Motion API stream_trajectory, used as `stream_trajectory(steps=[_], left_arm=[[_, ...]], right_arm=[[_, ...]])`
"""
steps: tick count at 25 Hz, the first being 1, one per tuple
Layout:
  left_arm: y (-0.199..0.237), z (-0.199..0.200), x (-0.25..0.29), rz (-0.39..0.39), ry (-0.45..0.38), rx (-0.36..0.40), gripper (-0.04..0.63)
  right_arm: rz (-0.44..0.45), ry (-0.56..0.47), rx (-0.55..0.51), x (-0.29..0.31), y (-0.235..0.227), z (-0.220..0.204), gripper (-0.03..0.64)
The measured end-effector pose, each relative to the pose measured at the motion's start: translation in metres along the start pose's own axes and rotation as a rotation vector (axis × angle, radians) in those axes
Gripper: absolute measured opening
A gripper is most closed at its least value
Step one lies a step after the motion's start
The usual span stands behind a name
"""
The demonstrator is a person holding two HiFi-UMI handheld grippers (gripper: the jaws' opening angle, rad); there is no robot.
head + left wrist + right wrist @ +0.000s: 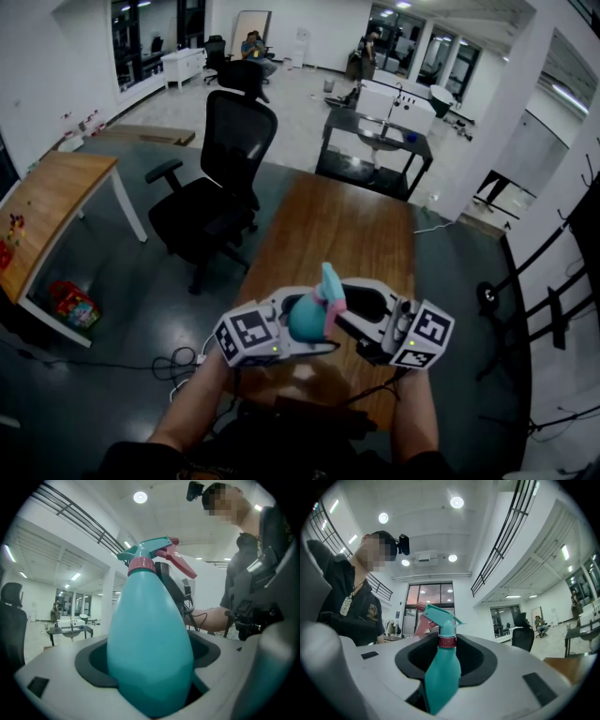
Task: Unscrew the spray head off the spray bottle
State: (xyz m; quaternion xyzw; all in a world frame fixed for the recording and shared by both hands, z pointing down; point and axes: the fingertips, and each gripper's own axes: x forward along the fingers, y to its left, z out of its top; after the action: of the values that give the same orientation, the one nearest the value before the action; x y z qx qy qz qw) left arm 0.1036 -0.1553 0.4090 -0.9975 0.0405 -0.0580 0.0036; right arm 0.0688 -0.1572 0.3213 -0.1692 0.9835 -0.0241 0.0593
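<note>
Spray bottle (305, 321) sits above the near end of the wooden table (328, 220), spray head (331, 284) still on. Left gripper (284, 330) is clamped on its body, right gripper (360, 324) on its upper part.

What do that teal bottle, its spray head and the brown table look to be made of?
Spray bottle: probably plastic, smooth and opaque teal with a soft sheen. Spray head: moulded hard plastic, it seems, teal with a pink trigger. Table: wood or wood veneer, brown and faintly streaked; the view leaves open which.
</note>
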Motion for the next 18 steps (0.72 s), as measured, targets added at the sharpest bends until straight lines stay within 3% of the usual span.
stream_trajectory(steps=[6,10,14,18], left_arm=[[0.032,0.008,-0.005,0.186,-0.049,-0.020,0.437],[0.054,0.003,-0.011,0.323,-0.021,-0.010,0.437],[0.067,-0.005,-0.014,0.408,0.019,-0.019,0.437],[0.073,-0.009,-0.018,0.448,0.036,-0.031,0.437]], right_arm=[[-0.154,0.012,-0.054,-0.001,-0.016,0.003,0.130],[-0.233,-0.030,-0.062,-0.009,-0.025,0.009,0.130],[-0.242,-0.090,-0.043,-0.012,-0.020,0.020,0.130],[-0.210,-0.066,-0.052,-0.001,-0.008,0.018,0.130]])
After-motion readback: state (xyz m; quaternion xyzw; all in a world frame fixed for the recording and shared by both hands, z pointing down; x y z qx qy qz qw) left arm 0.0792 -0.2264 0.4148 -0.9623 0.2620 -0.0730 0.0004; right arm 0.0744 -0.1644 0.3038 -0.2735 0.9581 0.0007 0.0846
